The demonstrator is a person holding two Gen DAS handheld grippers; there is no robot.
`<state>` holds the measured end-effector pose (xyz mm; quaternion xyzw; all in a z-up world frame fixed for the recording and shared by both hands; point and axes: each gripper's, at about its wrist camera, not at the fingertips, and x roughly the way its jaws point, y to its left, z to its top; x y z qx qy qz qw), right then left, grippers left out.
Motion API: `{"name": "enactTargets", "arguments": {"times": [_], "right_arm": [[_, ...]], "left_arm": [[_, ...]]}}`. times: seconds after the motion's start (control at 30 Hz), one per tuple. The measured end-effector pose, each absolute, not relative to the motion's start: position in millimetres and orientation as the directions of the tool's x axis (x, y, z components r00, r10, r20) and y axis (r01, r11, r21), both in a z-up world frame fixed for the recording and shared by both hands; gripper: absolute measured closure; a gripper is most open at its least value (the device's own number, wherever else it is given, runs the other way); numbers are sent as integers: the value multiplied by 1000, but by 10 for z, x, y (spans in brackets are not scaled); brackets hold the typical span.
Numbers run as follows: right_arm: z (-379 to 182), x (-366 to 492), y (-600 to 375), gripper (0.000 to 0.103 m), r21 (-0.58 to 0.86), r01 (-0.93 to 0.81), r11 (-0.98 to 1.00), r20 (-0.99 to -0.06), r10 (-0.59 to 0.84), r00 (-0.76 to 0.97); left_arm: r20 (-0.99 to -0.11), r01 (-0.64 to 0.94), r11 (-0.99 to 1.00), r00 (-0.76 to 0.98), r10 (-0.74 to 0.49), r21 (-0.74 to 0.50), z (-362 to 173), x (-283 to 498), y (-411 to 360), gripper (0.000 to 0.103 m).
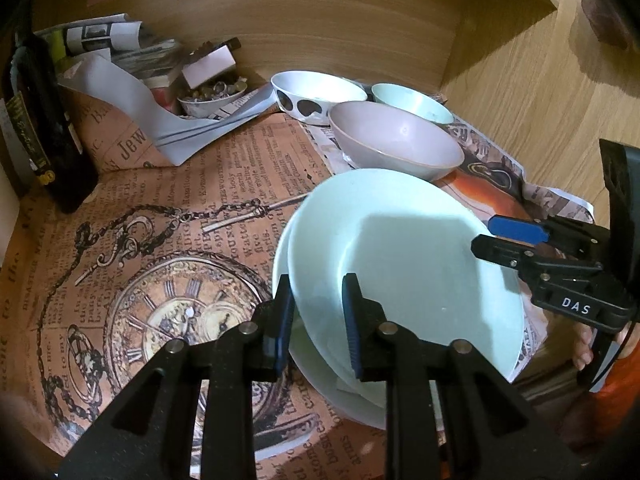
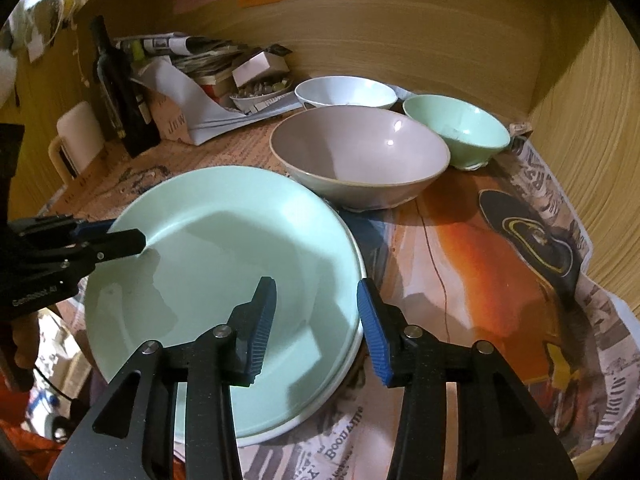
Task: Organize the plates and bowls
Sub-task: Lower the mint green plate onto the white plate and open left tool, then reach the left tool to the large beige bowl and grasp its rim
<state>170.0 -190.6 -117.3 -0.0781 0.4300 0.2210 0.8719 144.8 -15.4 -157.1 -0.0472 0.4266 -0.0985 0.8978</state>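
A pale green plate lies on top of a white plate, near the front edge of a table covered with printed paper. The left gripper has its jaws spread a little around the near-left rim of the green plate; I cannot tell if the pads really press on it. The right gripper stands over the right rim of both plates with its jaws apart, and the pads do not touch the rim. Farther back, a grey-pink bowl stands just behind the plates. Behind it are a white bowl and, to the right, a small green bowl. A dark bottle stands far left.
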Motion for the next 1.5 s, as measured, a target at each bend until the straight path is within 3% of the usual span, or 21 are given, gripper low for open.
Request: {"name": "enactTargets", "arguments": {"times": [0.07,0.17,0.33,0.4,0.5,0.57,0.77,0.87,1.23,1.5], "right_arm": [[-1161,1713,-1922,63,75,-449,890,-782,332,527],[-1140,1727,-1938,63,81,-442,893,-776,335,534],[-1046,1768,-1982,63,94,-435,895,-754,350,556],[-988,1785,-2001,63,98,-434,896,-738,358,571],[-900,1842,-2037,63,111,-429,896,-716,372,591],[-857,1882,-2056,58,116,-423,899,-706,374,602],[-714,2038,-2156,39,145,-389,910,-660,382,646],[-663,2138,-2224,29,154,-357,921,-636,369,678],[-771,2621,-2340,28,208,-293,933,-645,356,677],[-1070,2901,-2399,28,239,-247,939,-692,343,635]], "left_arm": [[-751,122,982,632,-191,-148,-1530,1455,-135,76],[-718,114,982,670,-188,-150,-1420,1441,-75,63],[-680,106,982,709,-187,-159,-1247,1476,-1,60],[-662,102,981,726,-186,-164,-1180,1493,14,49],[-625,96,984,761,-171,-153,-1061,1546,20,45],[-611,105,984,773,-170,-141,-988,1599,-4,43],[-578,122,983,796,-178,-135,-862,1810,-61,19],[-582,141,980,789,-198,-143,-842,1941,-104,15],[-699,186,953,647,-303,-240,-1144,2660,-222,14],[-739,170,958,611,-285,-229,-1346,2999,-311,15]]}}
